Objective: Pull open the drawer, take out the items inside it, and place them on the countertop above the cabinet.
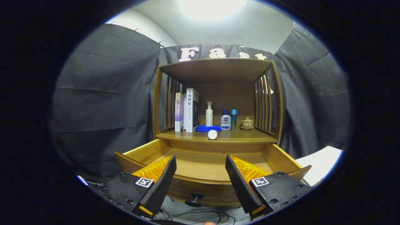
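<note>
Gripper [200, 179] fingers stand wide apart, nothing between them, hovering above the front edge of the pulled-out drawer [200, 168]. The drawer knob [194, 200] sits below the front panel at about 6 o'clock from the gap between the fingers. The visible drawer floor between the fingers looks bare; the corners behind each finger are hidden, so whether anything remains inside cannot be told. Beyond the drawer at 12 o'clock is the cabinet's worktop [243, 136], carrying several things. A white cylinder [212, 134] lies on its side at the front lip, its round end facing out; judged light, hard and smooth, apt to roll, so best taken across its curved body and not by the end. Just behind it is a blue cloth [207, 128]: soft, limp, any pinch of a fold would do. Further back stand a white pump bottle [209, 114], a small blue-capped bottle [225, 122] and a teal bottle [233, 119]; all probably light plastic, slick, tippy when nudged. At 1 o'clock a lidded ceramic cup [247, 123] looks fragile, lid loose. At 11 o'clock books [187, 110] stand upright: stiff, heavier.
</note>
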`<state>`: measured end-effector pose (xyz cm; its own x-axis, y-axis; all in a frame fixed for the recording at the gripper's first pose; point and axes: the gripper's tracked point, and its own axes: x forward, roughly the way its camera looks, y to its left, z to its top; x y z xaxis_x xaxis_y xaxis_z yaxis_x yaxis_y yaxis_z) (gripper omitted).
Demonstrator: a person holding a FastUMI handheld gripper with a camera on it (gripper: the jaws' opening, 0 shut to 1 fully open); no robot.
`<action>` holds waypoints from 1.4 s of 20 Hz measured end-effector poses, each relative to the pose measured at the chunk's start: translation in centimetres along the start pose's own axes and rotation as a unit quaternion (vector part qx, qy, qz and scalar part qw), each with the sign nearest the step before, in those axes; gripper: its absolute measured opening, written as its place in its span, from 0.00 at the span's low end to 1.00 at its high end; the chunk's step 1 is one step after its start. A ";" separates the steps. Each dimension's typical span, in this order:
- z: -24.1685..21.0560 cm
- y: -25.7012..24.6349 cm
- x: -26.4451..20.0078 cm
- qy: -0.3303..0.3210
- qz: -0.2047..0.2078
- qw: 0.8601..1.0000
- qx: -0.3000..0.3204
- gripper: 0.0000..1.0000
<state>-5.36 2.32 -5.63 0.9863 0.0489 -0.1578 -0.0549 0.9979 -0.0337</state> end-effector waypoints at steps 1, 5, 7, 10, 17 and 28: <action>-0.8 0.1 0.0 -0.001 -0.002 1.000 0.000 0.98; -4.0 0.5 -0.2 0.014 -0.007 1.000 -0.010 0.98; -5.6 0.6 -0.1 0.029 -0.008 1.000 -0.002 0.98; -7.9 0.7 0.2 0.046 -0.011 0.999 -0.007 0.98; -10.2 0.9 1.0 0.053 -0.020 0.998 -0.025 0.97; -10.1 0.0 2.1 0.043 -0.066 0.996 -0.031 0.98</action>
<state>-4.88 1.98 -15.88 0.9687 -0.0891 -0.2317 0.0625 0.9909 -0.1195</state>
